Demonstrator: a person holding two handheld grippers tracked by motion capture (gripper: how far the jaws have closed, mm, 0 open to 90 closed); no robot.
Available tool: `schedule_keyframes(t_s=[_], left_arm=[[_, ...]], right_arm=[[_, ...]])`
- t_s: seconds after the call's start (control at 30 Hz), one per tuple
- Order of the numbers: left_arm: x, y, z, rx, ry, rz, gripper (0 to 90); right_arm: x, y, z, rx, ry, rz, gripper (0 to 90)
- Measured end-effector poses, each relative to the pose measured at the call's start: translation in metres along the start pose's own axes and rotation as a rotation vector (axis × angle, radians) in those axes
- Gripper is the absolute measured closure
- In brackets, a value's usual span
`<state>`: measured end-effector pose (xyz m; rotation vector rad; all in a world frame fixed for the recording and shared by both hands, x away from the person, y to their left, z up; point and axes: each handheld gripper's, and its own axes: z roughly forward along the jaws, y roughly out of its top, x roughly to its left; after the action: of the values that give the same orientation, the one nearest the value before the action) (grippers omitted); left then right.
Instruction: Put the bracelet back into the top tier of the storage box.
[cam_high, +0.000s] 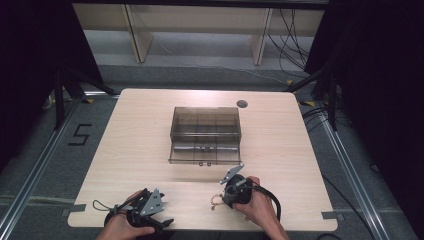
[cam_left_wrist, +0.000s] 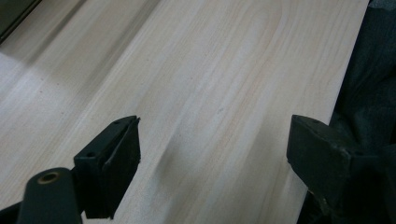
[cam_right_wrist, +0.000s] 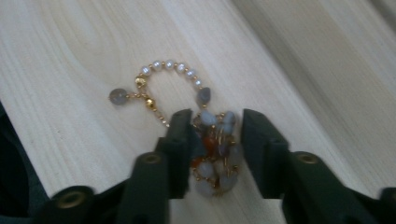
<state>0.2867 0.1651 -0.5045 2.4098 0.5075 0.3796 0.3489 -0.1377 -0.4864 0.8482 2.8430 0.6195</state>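
Right gripper (cam_right_wrist: 215, 140): the two black jaws are drawn in close around a bunched cluster of beads belonging to a beaded bracelet (cam_right_wrist: 212, 154), the left jaw against the cluster's side and the right jaw at or just beside its other side; whether the grip is fully tight cannot be told from the blur. The cluster of pale, grey and orange-red beads on gold wire sits between the jaw tips, resting on the table (cam_right_wrist: 70, 60). From the cluster a thin gold chain runs out past the left jaw, arcs through a short row of pearl-like beads and ends in a small grey bead lying flat on the wood, clear of both jaws. In the high view the right gripper (cam_high: 231, 196) is held low at the table's near edge, right of centre, with the bracelet (cam_high: 216, 201) at its left side. Left gripper (cam_left_wrist: 212, 154): jaws spread wide, nothing between them, bare wood beneath, the table edge under the right-hand jaw. In the high view it sits at the near left corner (cam_high: 145, 212), well apart from the bracelet. A smoky transparent compartment box (cam_high: 205, 134) stands at mid-table, beyond both grippers.
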Motion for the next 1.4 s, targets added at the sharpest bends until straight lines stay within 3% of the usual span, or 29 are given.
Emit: schedule_keyframes(t_s=[0.13,0.2,0.27,0.4,0.77,1.2,1.4], left_arm=[[0.0,0.0,0.0,-0.001,0.001,0.003,17.7],[0.0,0.0,0.0,0.001,0.002,-0.001,17.7],[0.0,0.0,0.0,-0.001,0.001,0.002,17.7],[0.0,0.0,0.0,-0.001,0.002,0.0,17.7],[0.0,0.0,-0.001,-0.003,0.003,-0.001,17.7],[0.001,0.0,0.0,-0.002,-0.004,-0.006,17.7],[0.001,0.0,0.001,-0.003,-0.01,-0.006,17.7]], right_arm=[[-0.001,0.003,0.0,0.026,0.009,-0.024,74.4],[-0.001,0.005,0.0,0.037,-0.003,-0.042,75.1],[0.0,0.006,-0.001,0.049,0.011,-0.031,76.2],[0.0,0.008,0.0,0.06,0.019,-0.06,76.8],[0.0,0.01,-0.005,0.047,0.029,-0.086,81.1],[-0.001,0.018,-0.04,-0.033,-0.002,-0.098,84.5],[-0.004,0.024,-0.057,-0.028,-0.015,-0.108,84.7]])
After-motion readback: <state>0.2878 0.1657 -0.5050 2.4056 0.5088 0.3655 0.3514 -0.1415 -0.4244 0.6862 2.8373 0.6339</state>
